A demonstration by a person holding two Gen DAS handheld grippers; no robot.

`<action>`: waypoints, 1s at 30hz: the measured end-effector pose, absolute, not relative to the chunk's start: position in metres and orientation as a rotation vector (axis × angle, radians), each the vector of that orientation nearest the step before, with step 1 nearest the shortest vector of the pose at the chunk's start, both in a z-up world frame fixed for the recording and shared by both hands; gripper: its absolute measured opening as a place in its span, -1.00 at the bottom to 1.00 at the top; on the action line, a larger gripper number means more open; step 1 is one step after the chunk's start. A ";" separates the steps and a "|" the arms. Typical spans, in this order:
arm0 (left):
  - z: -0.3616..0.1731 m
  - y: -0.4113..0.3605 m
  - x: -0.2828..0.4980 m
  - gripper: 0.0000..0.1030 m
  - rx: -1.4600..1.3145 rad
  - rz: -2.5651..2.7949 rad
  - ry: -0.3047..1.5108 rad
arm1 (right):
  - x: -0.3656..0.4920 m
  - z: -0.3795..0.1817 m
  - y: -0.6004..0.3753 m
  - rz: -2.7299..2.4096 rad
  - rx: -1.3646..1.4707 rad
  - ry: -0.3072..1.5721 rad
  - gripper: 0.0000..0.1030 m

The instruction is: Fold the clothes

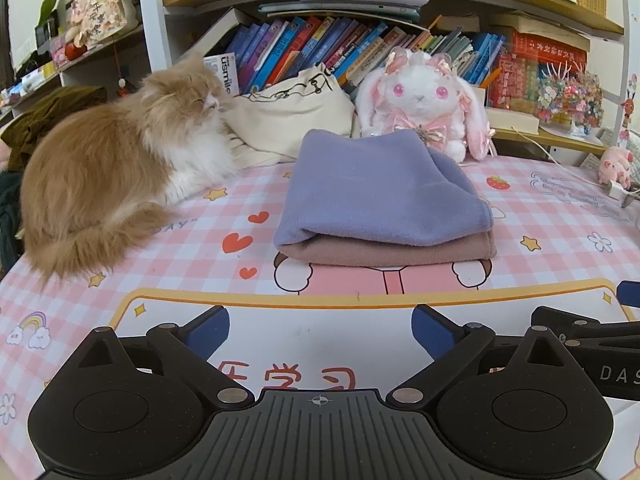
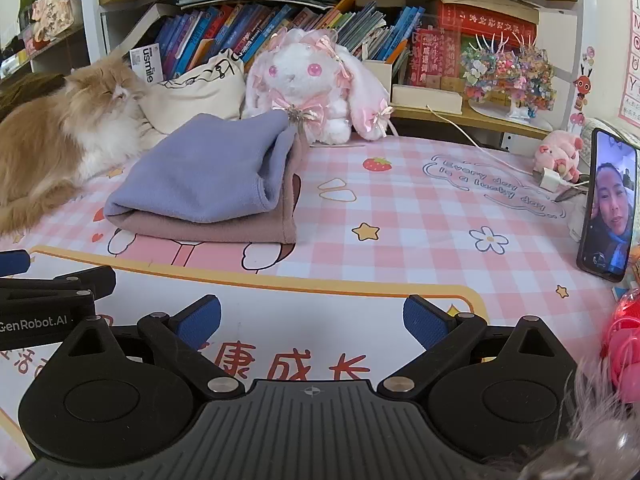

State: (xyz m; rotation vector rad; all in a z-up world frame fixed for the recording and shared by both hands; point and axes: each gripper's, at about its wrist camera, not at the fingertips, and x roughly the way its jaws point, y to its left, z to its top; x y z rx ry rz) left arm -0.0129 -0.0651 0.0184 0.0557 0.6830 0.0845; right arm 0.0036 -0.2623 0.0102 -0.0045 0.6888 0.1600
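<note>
A folded lavender garment (image 1: 380, 196) lies on top of a folded dusty-pink garment (image 1: 384, 254), stacked on the pink checked mat (image 1: 520, 272). The stack also shows in the right wrist view, lavender (image 2: 204, 172) over pink (image 2: 224, 230). My left gripper (image 1: 320, 330) is open and empty, held back from the stack near the mat's front. My right gripper (image 2: 312, 320) is open and empty, to the right of the left one and short of the stack.
An orange and white cat (image 1: 112, 184) lies at the left of the mat beside a cream bag (image 1: 292, 116). A plush rabbit (image 1: 424, 100) sits behind the stack. A phone (image 2: 608, 204), a pig toy (image 2: 560, 156) and a charger (image 2: 550, 178) stand at the right. Bookshelves line the back.
</note>
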 end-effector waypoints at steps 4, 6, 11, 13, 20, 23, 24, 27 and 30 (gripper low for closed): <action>0.017 -0.063 -0.011 0.93 0.045 0.087 0.691 | 0.004 0.010 -0.262 0.159 -0.005 0.691 0.91; 0.017 -0.062 -0.010 0.93 0.039 0.090 0.695 | 0.005 0.009 -0.263 0.157 -0.004 0.692 0.91; 0.016 -0.061 -0.010 0.93 0.034 0.090 0.700 | 0.006 0.009 -0.263 0.155 -0.004 0.696 0.91; 0.016 -0.061 -0.010 0.93 0.036 0.088 0.698 | 0.005 0.009 -0.263 0.156 -0.003 0.697 0.91; 0.016 -0.062 -0.011 0.93 0.038 0.088 0.698 | 0.005 0.009 -0.262 0.158 0.001 0.702 0.91; 0.017 -0.061 -0.012 0.93 0.038 0.088 0.696 | 0.005 0.009 -0.262 0.159 0.002 0.704 0.91; 0.017 -0.061 -0.012 0.93 0.038 0.088 0.695 | 0.005 0.008 -0.262 0.160 0.002 0.704 0.91; 0.017 -0.061 -0.012 0.93 0.037 0.088 0.695 | 0.004 0.008 -0.262 0.160 0.003 0.706 0.91; 0.018 -0.061 -0.013 0.93 0.035 0.087 0.695 | 0.004 0.008 -0.262 0.160 0.003 0.706 0.91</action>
